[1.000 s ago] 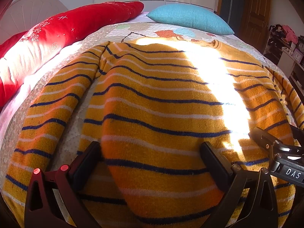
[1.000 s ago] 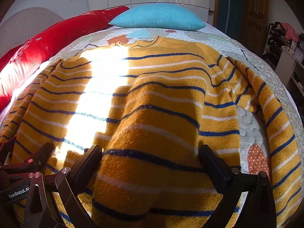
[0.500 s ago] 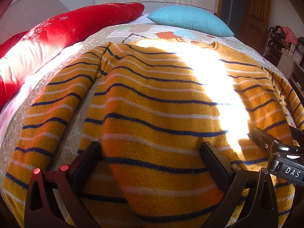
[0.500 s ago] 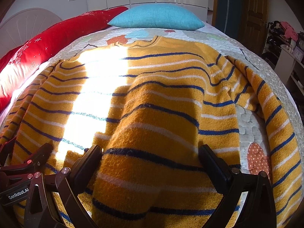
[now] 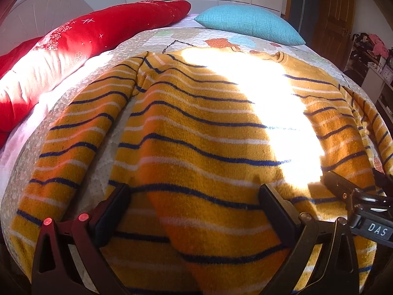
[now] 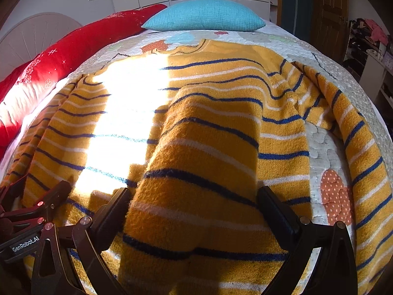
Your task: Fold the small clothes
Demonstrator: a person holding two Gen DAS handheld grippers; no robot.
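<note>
A mustard-yellow sweater (image 5: pixel 196 127) with navy and white stripes lies spread on the bed, collar at the far end; it also shows in the right wrist view (image 6: pixel 211 127). My left gripper (image 5: pixel 194 196) is open, its jaws wide apart over the hem's left part, a fold of knit raised between them. My right gripper (image 6: pixel 194 196) is open the same way over the hem's right part. Each gripper shows at the edge of the other's view. The left sleeve (image 5: pixel 73 142) and right sleeve (image 6: pixel 363 147) lie along the sides.
A quilted bedspread (image 6: pixel 326 152) covers the bed. A long red bolster (image 5: pixel 73 39) lies along the left, a teal pillow (image 5: pixel 248 22) at the far end. A wooden door and cluttered shelves (image 6: pixel 368 39) stand on the right. A bright sun patch crosses the sweater.
Both grippers have crept slightly forward along the sweater; the fabric between the jaws bulges a little more. Jaw openings are unchanged.
</note>
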